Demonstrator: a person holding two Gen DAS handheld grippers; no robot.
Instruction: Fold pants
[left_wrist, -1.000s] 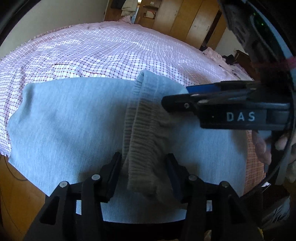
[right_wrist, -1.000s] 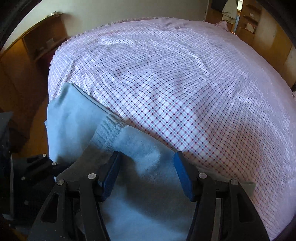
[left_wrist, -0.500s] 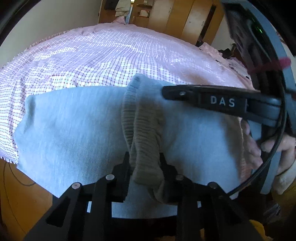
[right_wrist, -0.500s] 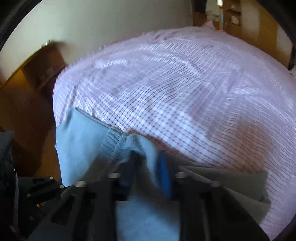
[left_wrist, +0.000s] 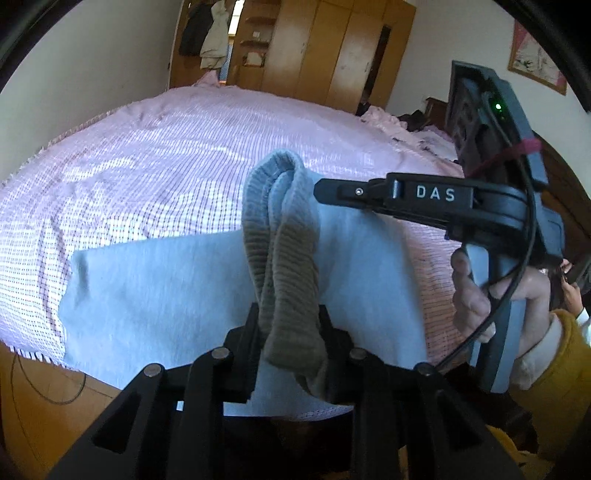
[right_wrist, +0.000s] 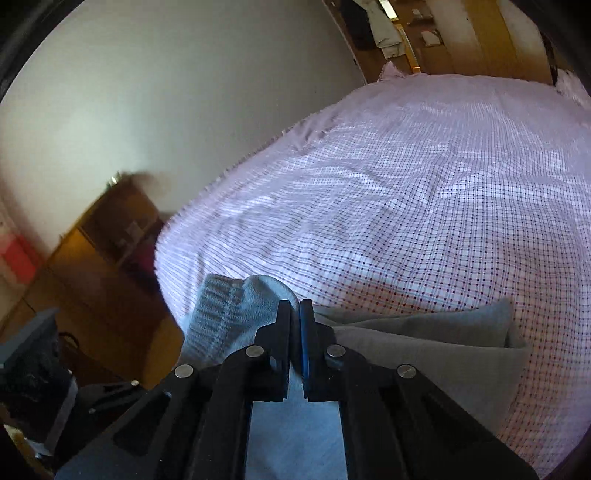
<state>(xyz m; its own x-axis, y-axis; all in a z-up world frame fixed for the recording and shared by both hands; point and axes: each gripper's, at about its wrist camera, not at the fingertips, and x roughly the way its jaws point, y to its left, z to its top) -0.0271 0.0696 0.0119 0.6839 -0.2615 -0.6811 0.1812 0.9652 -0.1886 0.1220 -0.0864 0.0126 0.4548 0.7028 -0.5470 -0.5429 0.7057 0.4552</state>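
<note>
The bed (left_wrist: 155, 173) carries a pink checked sheet, and most of it lies bare — from the middle to the far edge by the wooden wardrobe (left_wrist: 332, 48) and along the side by the white wall (right_wrist: 147, 92). The grey pants (left_wrist: 177, 295) sit at the near edge of the bed, toward the corner beside the wooden floor (left_wrist: 33, 398); part of the cloth reaches the near edge itself. Past that corner in the right wrist view stands a low wooden cabinet (right_wrist: 110, 236).

The left claw (left_wrist: 286, 325) is closed down onto the ribbed waistband (left_wrist: 280, 243), which is bunched into a thick upright roll between its jaws; they stand only as far apart as the roll is thick. The right claw (right_wrist: 294, 332) is pressed nearly together, with just a thin layer of the pants between its blue pads (right_wrist: 304, 339). In the left wrist view the right claw (left_wrist: 325, 190) comes in from the right side, its tip touching the top of the raised waistband, and the right hand (left_wrist: 491, 295) grips its handle.

The waistband stands lifted above the bed between the two claws, while the rest of the pants — one flat panel to the left, one hanging to the right — spreads over the sheet below. In the right wrist view a folded layer (right_wrist: 443, 339) lies flat just right of the claw.
</note>
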